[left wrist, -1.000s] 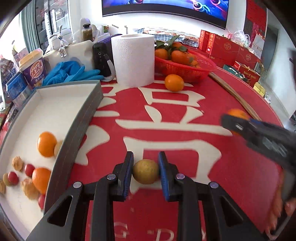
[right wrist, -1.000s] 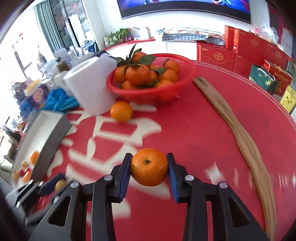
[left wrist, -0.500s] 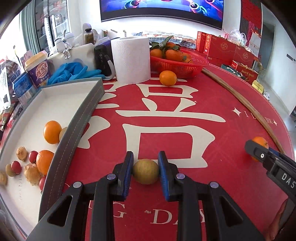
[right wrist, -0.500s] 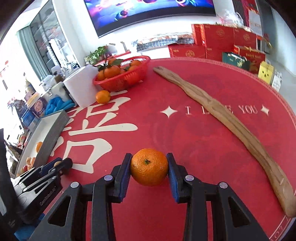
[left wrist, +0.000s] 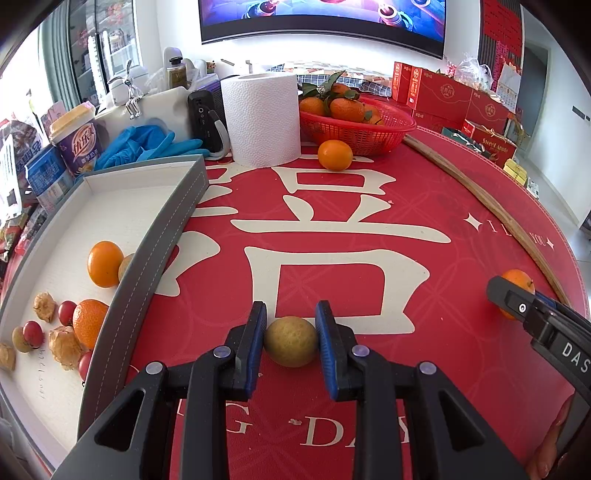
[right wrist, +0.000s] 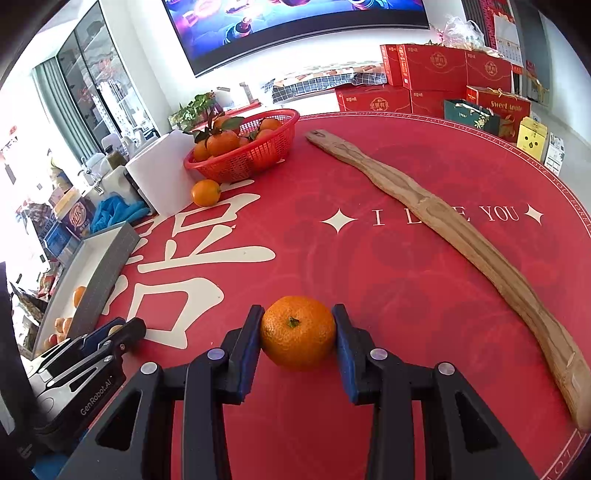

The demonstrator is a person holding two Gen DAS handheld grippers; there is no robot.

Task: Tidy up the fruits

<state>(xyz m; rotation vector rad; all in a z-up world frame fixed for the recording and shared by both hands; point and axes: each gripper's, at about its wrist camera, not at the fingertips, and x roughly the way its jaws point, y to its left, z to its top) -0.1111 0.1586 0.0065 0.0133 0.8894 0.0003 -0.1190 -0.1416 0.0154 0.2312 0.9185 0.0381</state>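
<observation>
left gripper (left wrist: 291, 341) squeezing a small yellow-brown fruit (left wrist: 291, 346) over the red mat (left wrist: 369, 229), just beside the grey tray (left wrist: 147, 266) with fruits inside. right gripper (right wrist: 298, 334) squeezing an orange (right wrist: 297, 332), near the long wood piece (right wrist: 461, 247).

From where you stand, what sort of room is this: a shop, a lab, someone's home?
Most likely a home living room. A large curved television screen hangs on the wall, red gift boxes are stacked behind, and a red plastic basket of tangerines sits on a round red printed tablecloth.
</observation>
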